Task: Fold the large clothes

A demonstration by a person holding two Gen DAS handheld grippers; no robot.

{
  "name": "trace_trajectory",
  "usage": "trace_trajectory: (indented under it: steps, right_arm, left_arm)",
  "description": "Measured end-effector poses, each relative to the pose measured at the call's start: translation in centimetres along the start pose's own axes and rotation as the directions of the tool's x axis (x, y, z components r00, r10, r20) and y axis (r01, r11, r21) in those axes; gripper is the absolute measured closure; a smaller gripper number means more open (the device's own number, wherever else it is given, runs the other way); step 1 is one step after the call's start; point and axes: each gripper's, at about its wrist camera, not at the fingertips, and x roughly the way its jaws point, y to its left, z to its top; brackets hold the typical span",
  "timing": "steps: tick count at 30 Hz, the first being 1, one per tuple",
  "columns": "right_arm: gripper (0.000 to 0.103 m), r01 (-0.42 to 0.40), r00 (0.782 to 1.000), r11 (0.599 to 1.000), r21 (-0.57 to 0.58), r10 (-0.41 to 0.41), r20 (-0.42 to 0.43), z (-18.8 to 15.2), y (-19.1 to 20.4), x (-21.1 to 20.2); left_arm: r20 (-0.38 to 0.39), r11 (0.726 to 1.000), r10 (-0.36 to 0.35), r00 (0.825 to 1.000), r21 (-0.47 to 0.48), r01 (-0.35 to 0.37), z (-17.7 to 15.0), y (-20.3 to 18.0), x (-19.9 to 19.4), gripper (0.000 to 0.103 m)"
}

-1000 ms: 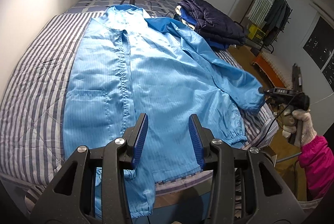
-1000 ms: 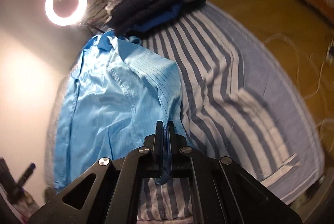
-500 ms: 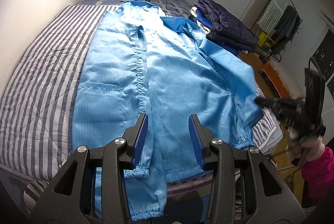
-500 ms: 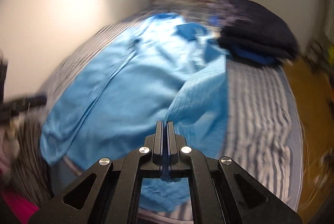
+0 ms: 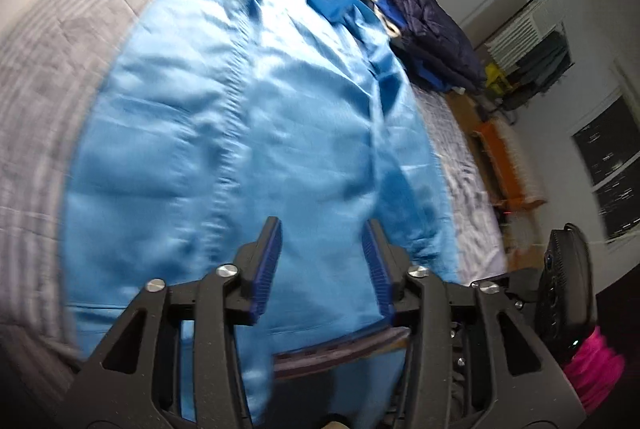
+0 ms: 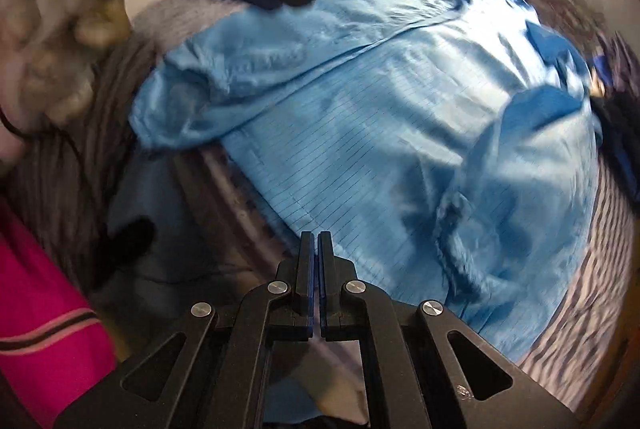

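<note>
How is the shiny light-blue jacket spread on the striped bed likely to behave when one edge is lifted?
The shiny light-blue jacket will probably drape limply: it lies creased and rumpled. Its sheen suggests smooth, thin fabric that may slip from a light pinch. It looks light for its spread, so a lifted edge may drag the rest along the striped bed.

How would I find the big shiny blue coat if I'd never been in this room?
Find the bed with the grey striped cover. Spread flat across it lies the light blue coat, far paler and shinier than the dark navy folded clothes stacked near its collar.
</note>
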Motion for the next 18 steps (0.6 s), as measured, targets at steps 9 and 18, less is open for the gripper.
trace_trajectory:
  steps: [9,18]
  right_arm:
    - [0.053,-0.043,0.98,0.905,0.424,-0.044,0.194,-3.8,-8.5,-6.6]
    - [0.047,-0.142,0.974,0.639,0.756,-0.046,0.222,-6.6,-17.0,-3.5]
  left_arm:
    - [-0.117,0.997,-0.071,0.991,-0.047,0.066,2.9,-4.4,8.8,0.044]
    - [-0.165,0.999,0.022,0.986,-0.019,-0.026,2.6,-4.5,13.1,0.101]
